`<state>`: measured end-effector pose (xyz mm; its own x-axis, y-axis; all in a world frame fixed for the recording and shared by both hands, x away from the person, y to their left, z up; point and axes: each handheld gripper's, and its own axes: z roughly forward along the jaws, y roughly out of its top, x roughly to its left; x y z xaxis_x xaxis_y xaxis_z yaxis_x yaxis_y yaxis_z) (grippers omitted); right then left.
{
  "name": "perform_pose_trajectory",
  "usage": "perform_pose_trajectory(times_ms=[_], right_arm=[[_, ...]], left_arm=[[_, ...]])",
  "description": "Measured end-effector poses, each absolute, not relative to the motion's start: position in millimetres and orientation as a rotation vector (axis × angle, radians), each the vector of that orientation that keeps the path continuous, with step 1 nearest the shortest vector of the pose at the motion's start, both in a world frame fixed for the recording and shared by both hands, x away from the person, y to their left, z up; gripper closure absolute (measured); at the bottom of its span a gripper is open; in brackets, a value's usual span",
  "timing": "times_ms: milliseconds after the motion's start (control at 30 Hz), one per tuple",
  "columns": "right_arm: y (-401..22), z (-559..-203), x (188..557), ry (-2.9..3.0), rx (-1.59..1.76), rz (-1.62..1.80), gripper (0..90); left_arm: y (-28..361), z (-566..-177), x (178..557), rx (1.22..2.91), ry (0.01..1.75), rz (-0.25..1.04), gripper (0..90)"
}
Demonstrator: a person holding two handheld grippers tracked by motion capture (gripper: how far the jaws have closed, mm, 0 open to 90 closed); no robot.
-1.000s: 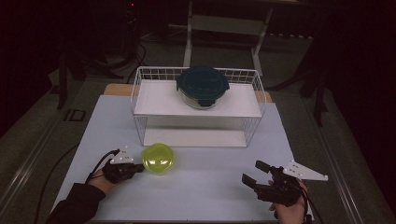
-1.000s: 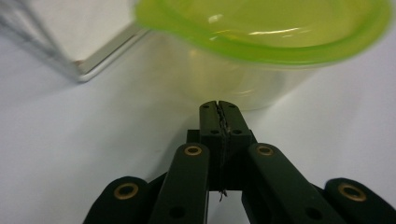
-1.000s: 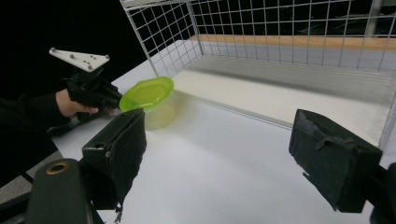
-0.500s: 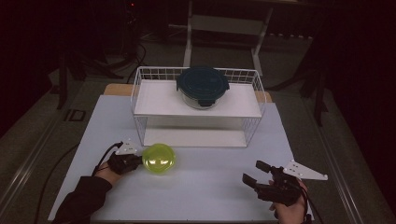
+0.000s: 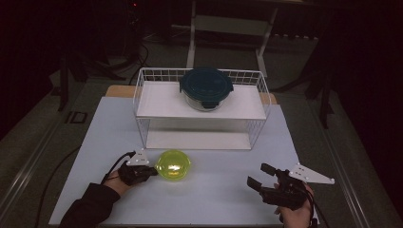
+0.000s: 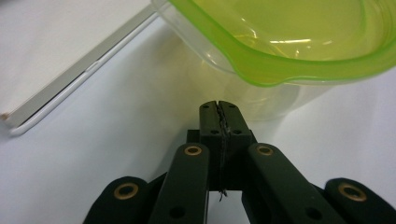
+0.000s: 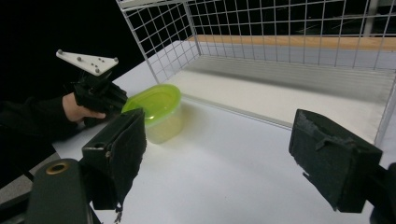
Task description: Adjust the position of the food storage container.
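Here, from the high view, my left tool (image 5: 151,171) lies on the white table (image 5: 218,199) with its tips right against the left side of the green-lidded container (image 5: 174,165), which sits just in front of the wire rack (image 5: 202,107). My right tool (image 5: 260,176) rests well apart to the right, jaws spread wide and holding nothing. In the left gripper view, my jaws are pressed together, empty, just below the container's lid rim. In the right gripper view, the container sits far left.

White wire rack (image 5: 142,102) — dark-lidded container (image 5: 206,88) on its upper shelf.
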<state>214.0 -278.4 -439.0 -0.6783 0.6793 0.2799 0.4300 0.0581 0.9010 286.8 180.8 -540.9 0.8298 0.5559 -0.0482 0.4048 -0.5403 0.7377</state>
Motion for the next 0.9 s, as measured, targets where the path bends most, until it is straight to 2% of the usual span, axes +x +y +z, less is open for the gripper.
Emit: perform_pose_trajectory(times_ms=[433, 667, 900], right_arm=[[-277, -439, 214, 2.116, 1.129, 1.671, 18.4], [-278, -438, 214, 2.112, 1.129, 1.676, 18.4], [-277, -439, 214, 2.113, 1.129, 1.674, 18.4]], left_arm=[[155, -541, 287, 2.224, 0.627, 0.191, 88.7], [159, -542, 297, 2.223, 0.699, 0.223, 88.7], [149, -541, 297, 2.220, 0.670, 0.194, 88.7]])
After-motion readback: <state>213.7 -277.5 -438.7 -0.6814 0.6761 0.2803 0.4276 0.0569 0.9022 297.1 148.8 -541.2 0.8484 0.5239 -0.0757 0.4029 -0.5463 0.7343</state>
